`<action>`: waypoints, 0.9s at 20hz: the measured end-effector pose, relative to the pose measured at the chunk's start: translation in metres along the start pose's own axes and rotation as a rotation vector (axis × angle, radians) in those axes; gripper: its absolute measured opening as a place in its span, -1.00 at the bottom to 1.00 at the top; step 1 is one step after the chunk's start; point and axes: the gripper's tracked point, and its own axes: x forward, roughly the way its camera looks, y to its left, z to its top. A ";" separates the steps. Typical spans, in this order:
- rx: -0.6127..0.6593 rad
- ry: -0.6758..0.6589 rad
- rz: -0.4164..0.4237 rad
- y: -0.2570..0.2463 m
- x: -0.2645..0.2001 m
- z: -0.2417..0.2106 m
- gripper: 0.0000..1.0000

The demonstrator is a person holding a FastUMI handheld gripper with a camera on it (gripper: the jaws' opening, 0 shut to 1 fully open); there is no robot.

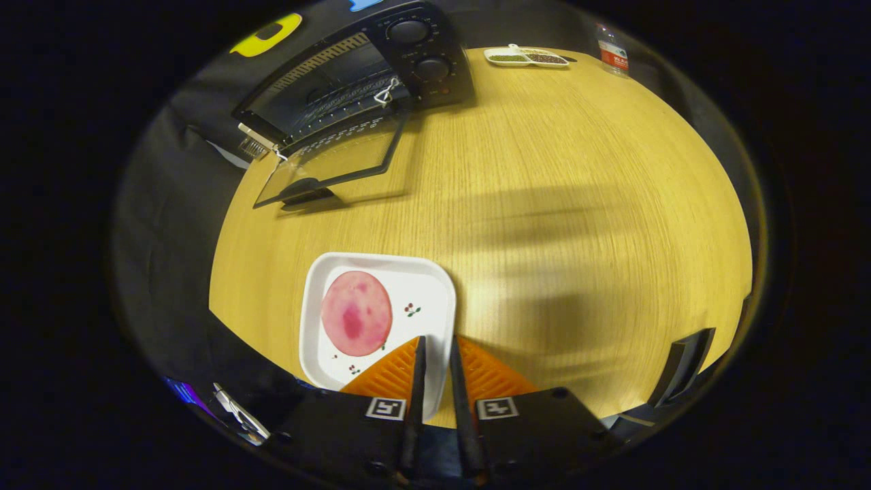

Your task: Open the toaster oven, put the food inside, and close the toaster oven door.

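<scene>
Wooden table [544,170], open toaster oven [360,82], gripper [435,344] pinching plate [435,292]

Your round wooden desk [544,204] carries everything here. Just ahead of the fingers [416,367], a white square plate [425,299] rests on it, its near rim sitting between them, with a pink round slice of food [356,313] on the plate. Well beyond the fingers, the toaster oven [360,82] stands at the desk's far side, its glass door [333,160] dropped open. Farther off lie a small divided dish [526,58] and a bottle [613,54].
</scene>
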 end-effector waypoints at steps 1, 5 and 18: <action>0.026 0.011 0.015 0.001 0.002 -0.001 -0.84; 0.128 0.003 0.066 0.004 -0.001 -0.003 -0.97; 0.363 -0.244 0.308 0.108 -0.029 0.022 -0.97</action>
